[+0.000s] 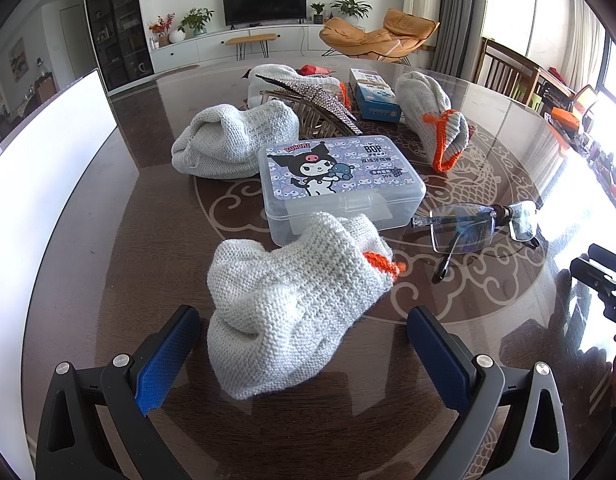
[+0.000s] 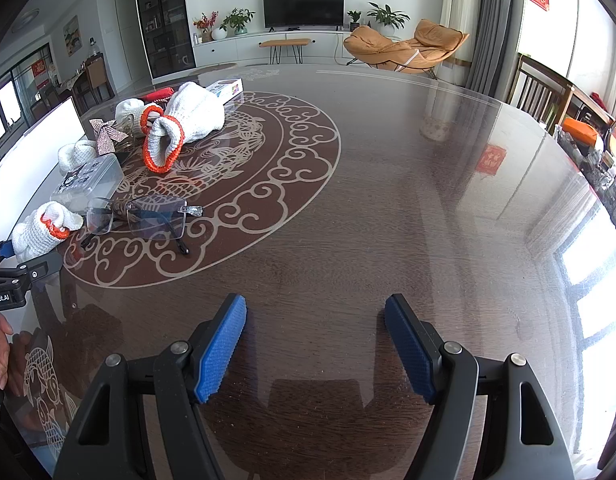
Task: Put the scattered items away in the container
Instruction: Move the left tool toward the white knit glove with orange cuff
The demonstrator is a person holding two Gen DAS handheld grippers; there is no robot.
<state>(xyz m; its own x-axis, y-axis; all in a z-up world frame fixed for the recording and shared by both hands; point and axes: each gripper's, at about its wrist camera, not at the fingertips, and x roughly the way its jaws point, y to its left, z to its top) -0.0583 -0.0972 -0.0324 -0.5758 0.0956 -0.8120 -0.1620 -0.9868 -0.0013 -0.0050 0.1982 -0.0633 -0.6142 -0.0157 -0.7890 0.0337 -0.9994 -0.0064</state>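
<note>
My left gripper (image 1: 304,316) is open, its blue pads on either side of a crumpled white knit glove with an orange cuff (image 1: 292,308) on the glass table. Behind it lie a clear plastic box with a cartoon lid (image 1: 336,184), rimless glasses (image 1: 480,226), more white gloves (image 1: 236,140) (image 1: 436,116), a rhinestone hair clip (image 1: 316,110) and small blue-white cartons (image 1: 374,98). A white container wall (image 1: 48,184) stands at the left. My right gripper (image 2: 316,304) is open and empty over bare table; the glasses (image 2: 144,218), box (image 2: 90,180) and gloves (image 2: 188,120) lie far to its left.
The round table (image 2: 388,200) has a glass top with a white dragon pattern. Wooden chairs (image 2: 544,92) and clutter (image 2: 588,140) stand along the right edge. The left gripper's body (image 2: 12,280) shows at the right wrist view's left edge.
</note>
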